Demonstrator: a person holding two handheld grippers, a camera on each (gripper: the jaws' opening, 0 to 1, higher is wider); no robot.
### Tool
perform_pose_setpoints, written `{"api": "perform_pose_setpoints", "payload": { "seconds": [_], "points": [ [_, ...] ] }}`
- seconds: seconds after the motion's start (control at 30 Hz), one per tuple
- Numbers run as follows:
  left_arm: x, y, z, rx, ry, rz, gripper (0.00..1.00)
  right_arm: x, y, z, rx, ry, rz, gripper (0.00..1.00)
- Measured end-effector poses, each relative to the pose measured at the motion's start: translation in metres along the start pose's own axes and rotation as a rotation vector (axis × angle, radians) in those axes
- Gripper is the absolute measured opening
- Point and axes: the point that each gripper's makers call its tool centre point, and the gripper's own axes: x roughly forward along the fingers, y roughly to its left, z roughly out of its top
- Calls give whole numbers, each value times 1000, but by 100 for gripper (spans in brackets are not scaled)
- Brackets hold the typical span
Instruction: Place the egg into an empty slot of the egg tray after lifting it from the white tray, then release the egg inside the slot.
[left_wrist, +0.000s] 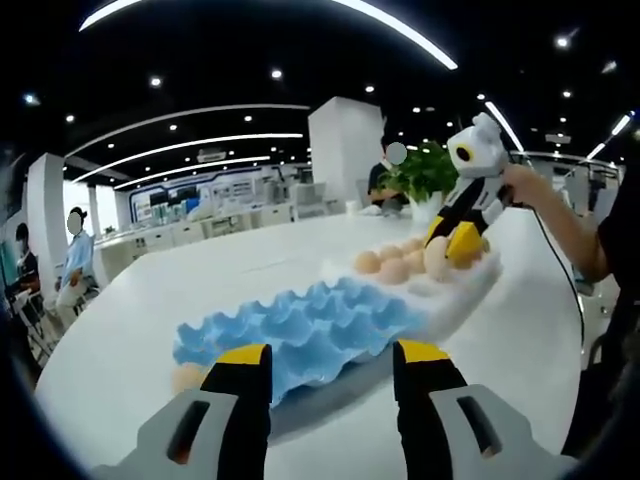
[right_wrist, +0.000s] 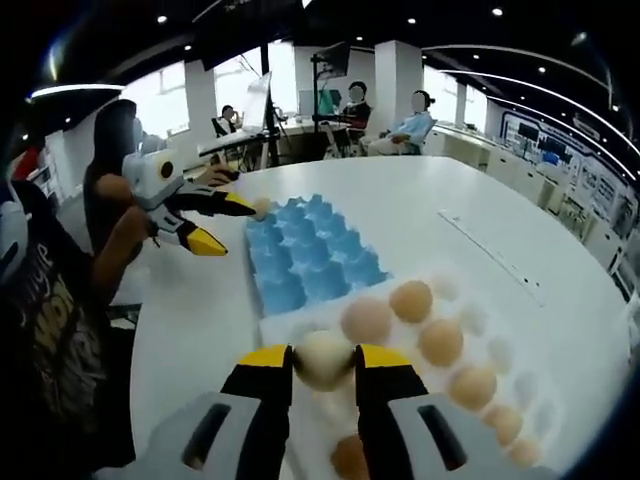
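Observation:
My right gripper (right_wrist: 325, 362) is shut on a pale egg (right_wrist: 325, 357) at the near edge of the white tray (right_wrist: 283, 328), which holds several brown eggs (right_wrist: 411, 300). The blue egg tray (right_wrist: 310, 255) lies just beyond it with its slots bare. In the left gripper view the right gripper (left_wrist: 450, 250) rests on the pale egg (left_wrist: 437, 260) at the white tray (left_wrist: 470, 292), behind the blue egg tray (left_wrist: 310, 330). My left gripper (left_wrist: 332, 355) is open just short of the blue tray, nothing between its jaws. It appears as the left gripper (right_wrist: 228, 225) beside that tray's far corner.
Everything sits on a large round white table (right_wrist: 440, 200). One loose egg (left_wrist: 188, 377) lies on the table at the blue tray's corner. A potted plant (left_wrist: 425, 170) stands at the table's far side. People sit at desks around the room.

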Motion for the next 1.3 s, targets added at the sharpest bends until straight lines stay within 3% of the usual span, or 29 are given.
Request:
{"api": "perform_pose_setpoints", "payload": {
  "seconds": [0.13,0.33,0.97,1.3],
  "points": [
    [0,-3,4,-10,-17,-2,48,4,5,3,-15,-4,7,25],
    [1,-12,6,-1,-17,-21,47,7,-4,14,-27,-25,14,25],
    [16,-48,18,25,-37,-87,45,29,26,45,-102,-85,87,25],
    [31,-64,27,22,-58,-115,45,35,33,50,-98,-109,110,25]
  ]
}}
